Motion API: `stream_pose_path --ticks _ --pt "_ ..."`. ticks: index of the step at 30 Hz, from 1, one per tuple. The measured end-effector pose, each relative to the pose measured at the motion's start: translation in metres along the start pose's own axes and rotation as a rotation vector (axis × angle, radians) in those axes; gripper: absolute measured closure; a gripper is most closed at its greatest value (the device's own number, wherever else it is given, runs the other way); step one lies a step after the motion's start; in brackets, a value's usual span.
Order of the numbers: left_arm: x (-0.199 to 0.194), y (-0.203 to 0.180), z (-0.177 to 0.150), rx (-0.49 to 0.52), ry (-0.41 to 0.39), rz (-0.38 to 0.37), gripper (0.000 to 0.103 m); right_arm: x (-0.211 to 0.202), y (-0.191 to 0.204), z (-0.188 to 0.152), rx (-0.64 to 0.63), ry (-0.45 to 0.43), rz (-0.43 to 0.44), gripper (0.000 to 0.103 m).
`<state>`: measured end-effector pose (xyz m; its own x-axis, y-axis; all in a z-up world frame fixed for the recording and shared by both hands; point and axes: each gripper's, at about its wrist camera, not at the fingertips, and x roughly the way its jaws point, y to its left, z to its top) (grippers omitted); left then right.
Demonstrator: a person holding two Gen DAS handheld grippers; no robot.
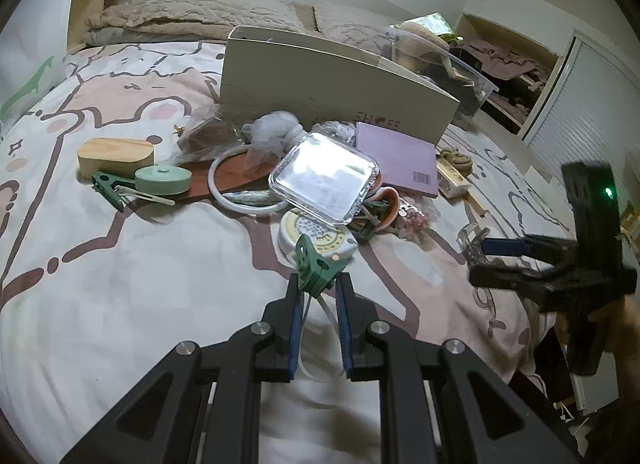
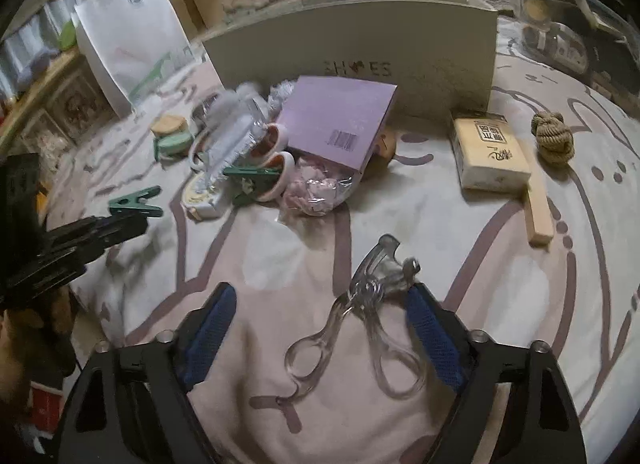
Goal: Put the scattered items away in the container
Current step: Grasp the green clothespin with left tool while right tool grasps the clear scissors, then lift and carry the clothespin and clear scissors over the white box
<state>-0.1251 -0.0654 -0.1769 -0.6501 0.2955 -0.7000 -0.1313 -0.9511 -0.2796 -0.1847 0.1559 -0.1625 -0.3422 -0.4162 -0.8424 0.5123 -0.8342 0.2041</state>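
My left gripper [image 1: 318,290] is shut on a green clothes peg [image 1: 312,269] and holds it just above the bedspread; the peg also shows in the right wrist view [image 2: 136,202]. My right gripper [image 2: 320,300] is open around a clear plastic eyelash curler [image 2: 370,296] that lies on the bed between its fingers. The cream shoe box [image 1: 332,84] stands behind the clutter, also in the right wrist view [image 2: 356,60]. A pile lies before it: a clear lid [image 1: 324,176], a purple booklet [image 1: 400,156], a second green peg [image 1: 110,186].
A wooden box [image 1: 116,156], a green round tin [image 1: 162,180], a white ring [image 1: 240,200] and a round white case [image 1: 320,240] lie on the bed. A yellow packet [image 2: 490,152], a wooden stick [image 2: 538,204] and a rope knot [image 2: 552,138] lie right. A clear bin [image 1: 440,60] stands behind.
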Motion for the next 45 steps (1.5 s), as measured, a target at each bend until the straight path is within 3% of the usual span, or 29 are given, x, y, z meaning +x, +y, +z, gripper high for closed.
stream_pose_path --ticks 1,7,9,17,30,45 --pt "0.0 0.0 0.0 0.0 0.0 -0.001 0.087 0.004 0.0 0.002 -0.006 0.018 -0.016 0.058" --pt "-0.001 -0.004 0.0 0.012 -0.003 -0.003 0.087 0.015 0.005 0.001 -0.075 0.047 -0.082 0.06" --pt "-0.001 -0.005 0.0 0.013 -0.004 -0.004 0.087 0.015 0.005 0.0 -0.09 0.028 -0.1 0.068" --pt "-0.006 -0.005 0.004 -0.005 -0.025 -0.002 0.087 -0.006 -0.011 0.002 -0.003 -0.069 -0.009 0.072" --pt "-0.009 -0.017 0.022 0.016 -0.065 0.003 0.087 -0.036 -0.004 0.025 0.0 -0.18 0.09 0.073" --pt "-0.017 -0.032 0.105 0.164 -0.216 0.019 0.087 -0.081 -0.01 0.098 -0.047 -0.346 0.153 0.072"
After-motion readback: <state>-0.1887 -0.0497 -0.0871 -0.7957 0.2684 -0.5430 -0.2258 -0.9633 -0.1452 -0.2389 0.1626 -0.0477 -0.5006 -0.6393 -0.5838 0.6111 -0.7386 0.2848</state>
